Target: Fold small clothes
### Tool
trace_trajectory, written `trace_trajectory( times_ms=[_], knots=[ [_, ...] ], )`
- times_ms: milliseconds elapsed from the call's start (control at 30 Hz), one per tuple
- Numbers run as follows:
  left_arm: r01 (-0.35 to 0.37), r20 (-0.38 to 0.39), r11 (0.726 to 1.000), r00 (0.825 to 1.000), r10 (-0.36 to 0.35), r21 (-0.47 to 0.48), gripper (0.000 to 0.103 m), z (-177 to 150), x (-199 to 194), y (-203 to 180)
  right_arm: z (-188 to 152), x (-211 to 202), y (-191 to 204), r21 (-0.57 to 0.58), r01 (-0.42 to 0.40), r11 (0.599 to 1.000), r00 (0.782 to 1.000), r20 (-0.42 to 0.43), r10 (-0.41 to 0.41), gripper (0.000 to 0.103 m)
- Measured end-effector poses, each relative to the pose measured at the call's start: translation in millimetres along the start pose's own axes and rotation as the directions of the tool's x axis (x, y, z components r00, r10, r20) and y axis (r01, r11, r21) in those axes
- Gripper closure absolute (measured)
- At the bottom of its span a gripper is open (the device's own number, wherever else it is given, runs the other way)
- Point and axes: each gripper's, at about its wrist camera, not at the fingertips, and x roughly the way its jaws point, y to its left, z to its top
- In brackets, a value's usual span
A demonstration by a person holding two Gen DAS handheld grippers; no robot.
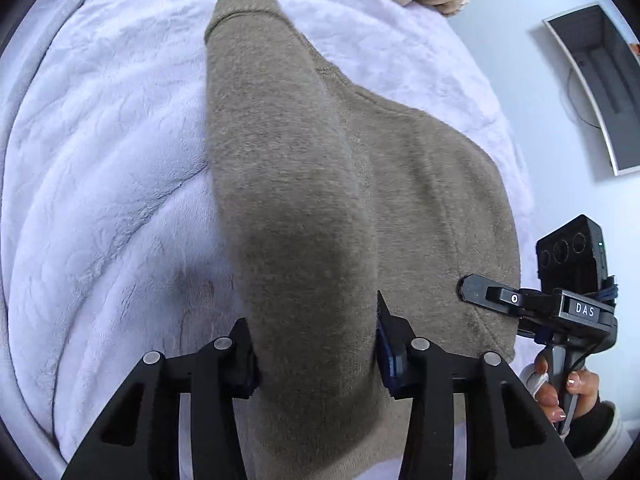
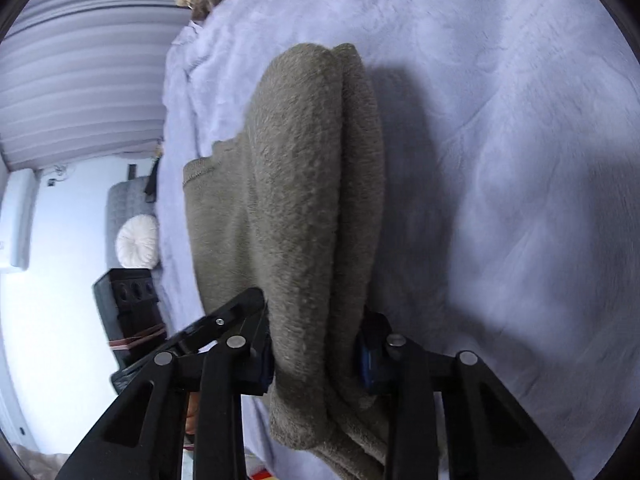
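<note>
a grey-brown fleece garment (image 1: pixel 288 184) is clamped by the left gripper (image 1: pixel 316 344) and the right gripper (image 2: pixel 316 344), lifted over the white blanket (image 1: pixel 100 160) so one layer can be folded across.

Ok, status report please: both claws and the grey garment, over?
Left claw shut on grey garment. Right claw shut on it too. Garment lifted over white blanket. Nothing in the way.

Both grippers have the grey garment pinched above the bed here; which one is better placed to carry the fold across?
Probably the left gripper: its fold of the grey garment hangs over open white blanket. The right gripper holds doubled layers, better as anchor.
</note>
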Motion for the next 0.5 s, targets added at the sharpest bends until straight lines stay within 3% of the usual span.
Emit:
trace_trajectory(
  times_ms=[200,500],
  knots=[
    [-0.008,0.027,0.998,1.0,0.007,0.06,0.058,-26.2,-40.7,-10.1,-31.1,0.1,36.4,-0.036,-0.073,0.997,0.997,-0.009,0.073,0.071],
    [-0.021,0.06,1.0,0.998,0.02,0.005,0.058,-100.0,-102.9,26.2,-90.8,21.2,81.9,-0.108,-0.088,0.99,0.994,-0.073,0.08,0.071]
  ],
)
